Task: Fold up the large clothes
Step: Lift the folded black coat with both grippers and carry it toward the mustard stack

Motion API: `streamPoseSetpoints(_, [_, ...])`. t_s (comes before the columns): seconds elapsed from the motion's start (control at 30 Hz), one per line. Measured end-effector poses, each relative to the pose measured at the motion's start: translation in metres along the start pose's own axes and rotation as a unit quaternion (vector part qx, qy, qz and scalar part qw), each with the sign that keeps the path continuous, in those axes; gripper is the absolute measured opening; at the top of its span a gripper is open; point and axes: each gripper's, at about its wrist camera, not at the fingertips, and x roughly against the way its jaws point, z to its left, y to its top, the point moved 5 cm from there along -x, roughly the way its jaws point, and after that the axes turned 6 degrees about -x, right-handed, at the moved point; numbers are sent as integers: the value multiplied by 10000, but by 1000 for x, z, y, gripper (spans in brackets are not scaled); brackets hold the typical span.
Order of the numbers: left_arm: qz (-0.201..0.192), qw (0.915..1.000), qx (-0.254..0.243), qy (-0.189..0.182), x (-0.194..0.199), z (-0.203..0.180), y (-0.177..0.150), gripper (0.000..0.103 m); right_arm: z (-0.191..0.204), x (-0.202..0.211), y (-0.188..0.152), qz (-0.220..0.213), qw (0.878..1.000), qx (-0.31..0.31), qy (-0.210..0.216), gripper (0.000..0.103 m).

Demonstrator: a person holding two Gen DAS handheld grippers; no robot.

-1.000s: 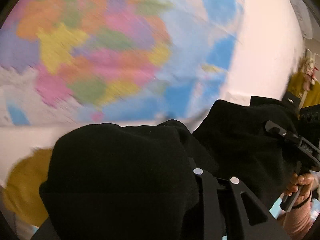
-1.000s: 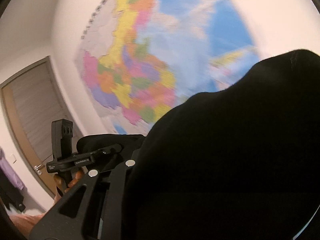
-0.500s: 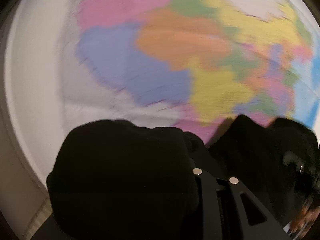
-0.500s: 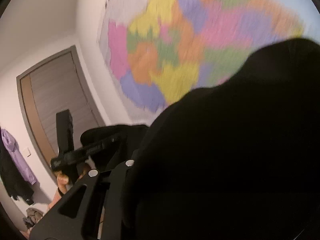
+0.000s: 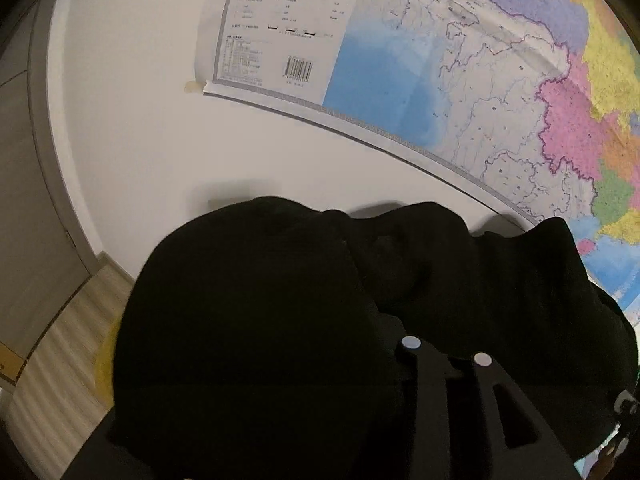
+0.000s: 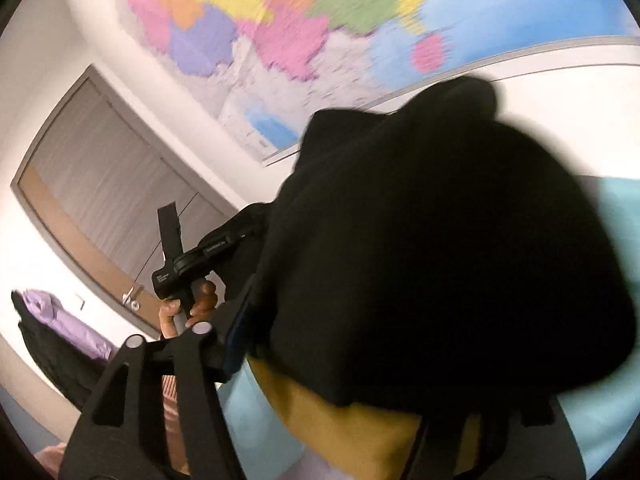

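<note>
While each gripper pinches the black garment (image 5: 248,320), keep its top edge taut and level. Left gripper (image 5: 400,320) and right gripper (image 6: 256,328) should lower it evenly onto the light blue sheet (image 6: 616,216).

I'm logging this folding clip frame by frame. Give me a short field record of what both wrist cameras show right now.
garment: black garment, bunched over both grippers and held up in the air
left gripper: jaws hidden in the black fabric; grip state cannot be told
right gripper: jaws buried under the black fabric; grip state cannot be told
left hand: wrapped around the left gripper's handle
below garment: mustard-yellow cloth on light blue bedding
background: coloured wall map, grey door, purple clothing
image quality: right wrist view motion-blurred
</note>
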Motion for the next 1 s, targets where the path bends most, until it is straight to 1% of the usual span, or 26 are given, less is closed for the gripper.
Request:
streamPoseSetpoints(0.07, [30,10000,0,-8,-2,0,-1,38,-10,16,4,-173,9997,-197,-23,64])
streamPoseSetpoints(0.13, [47,10000,-1,2,-6,-4,2,39,-19,22,12,-270,9984,-499,37,65])
streamPoseSetpoints(0.17, [56,10000,25,-8,-7,-4,3,39,-21,15,23,-344,9977,-579,40,65])
streamPoseSetpoints(0.2, [72,10000,45,-11,-9,-1,5,39,-23,17,24,-406,9970,-652,78,64])
streamPoseSetpoints(0.23, [92,9999,68,0,-10,0,7,37,-23,15,23,-404,9970,-645,109,57])
streamPoseSetpoints(0.27, [66,10000,59,19,-8,0,10,33,-20,17,21,-432,9977,-523,68,47])
streamPoseSetpoints(0.3, [11,10000,40,49,-6,1,14,32,-15,18,19,-426,9985,-336,82,30])
streamPoseSetpoints(0.33, [-23,10000,39,69,-3,1,14,32,-13,22,12,-426,9988,-213,106,25])
streamPoseSetpoints(0.37, [-50,9999,71,89,-3,3,17,31,-9,30,7,-419,9989,-58,180,23])
streamPoseSetpoints(0.4, [-60,9998,152,115,-5,6,19,31,-2,28,1,-353,9991,107,219,21])
streamPoseSetpoints(0.43, [-22,9997,170,161,-9,7,19,32,3,23,-9,-249,9993,202,204,21])
streamPoseSetpoints(0.5, [162,9992,151,326,-21,10,13,35,-3,19,-20,6,9997,189,125,20])
streamPoseSetpoints(0.53, [239,9985,181,448,-26,12,9,41,-6,15,-25,165,9998,130,25,20])
streamPoseSetpoints(0.57, [241,9982,180,522,-27,12,7,45,-11,8,-31,389,9991,96,-112,21])
streamPoseSetpoints(0.6, [202,9978,132,612,-25,11,6,48,-13,5,-34,485,9986,83,-215,23])
streamPoseSetpoints(0.63, [147,9969,17,779,-20,8,5,51,-11,6,-36,484,9985,108,-242,26])
streamPoseSetpoints(0.67, [119,9962,-40,861,-16,7,4,61,-10,10,-36,476,9982,202,-298,27])
streamPoseSetpoints(0.7, [45,9944,-99,1052,-8,7,4,72,-7,14,-36,470,9977,318,-376,29])
streamPoseSetpoints(0.73, [-183,9920,-94,1243,5,10,4,72,-5,19,-36,447,9972,418,-424,33])
streamPoseSetpoints(0.8, [-443,9923,-10,1154,26,14,1,72,3,30,-34,381,9950,701,-595,38])
streamPoseSetpoints(0.83, [-624,9908,42,1197,40,18,0,75,6,33,-33,371,9937,808,-677,41])
streamPoseSetpoints(0.87, [-789,9885,39,1291,53,20,-1,75,9,42,-33,332,9920,956,-757,41])
streamPoseSetpoints(0.9, [-951,9865,-44,1332,67,19,-3,75,13,49,-33,282,9901,1095,-828,42])
streamPoseSetpoints(0.93, [-1024,9864,-121,1283,75,16,-5,75,18,57,-32,250,9875,1280,-888,42])
streamPoseSetpoints(1.0, [-1154,9851,-470,1181,90,-1,-10,78,25,73,-33,108,9847,1526,-830,42])
